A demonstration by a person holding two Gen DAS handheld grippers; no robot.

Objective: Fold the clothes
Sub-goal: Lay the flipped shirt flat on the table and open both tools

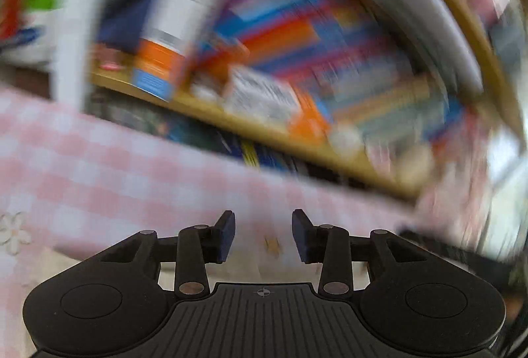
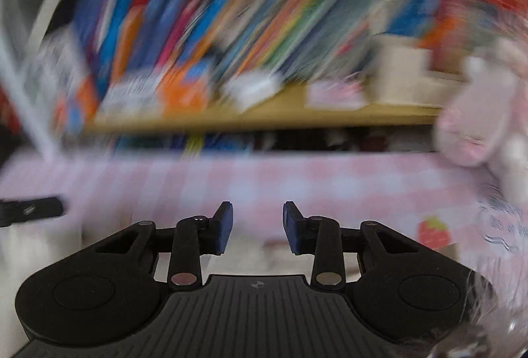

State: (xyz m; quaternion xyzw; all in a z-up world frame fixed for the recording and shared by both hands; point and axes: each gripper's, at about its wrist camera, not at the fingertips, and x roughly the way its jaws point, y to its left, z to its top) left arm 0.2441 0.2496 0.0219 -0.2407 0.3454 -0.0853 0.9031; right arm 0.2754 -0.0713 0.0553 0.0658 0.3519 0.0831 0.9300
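Observation:
Both views are blurred by motion. My left gripper [image 1: 264, 234] is open and empty above a pink and white checked cloth [image 1: 99, 166] that covers the table. My right gripper [image 2: 258, 227] is open and empty above the same checked cloth [image 2: 297, 183]. A pale, cream-coloured piece of fabric [image 2: 244, 259] lies just under the right fingers; it also shows under the left fingers [image 1: 264, 262]. A dark object [image 2: 29, 209] at the left edge of the right wrist view may be the other gripper.
A wooden bookshelf [image 2: 264, 117] packed with colourful books [image 2: 214, 11] stands behind the table, also in the left wrist view [image 1: 231, 123]. A pink plush toy [image 2: 478, 113] sits at the right. A strawberry print [image 2: 434, 231] marks the cloth. A white pole [image 1: 76, 21] rises at left.

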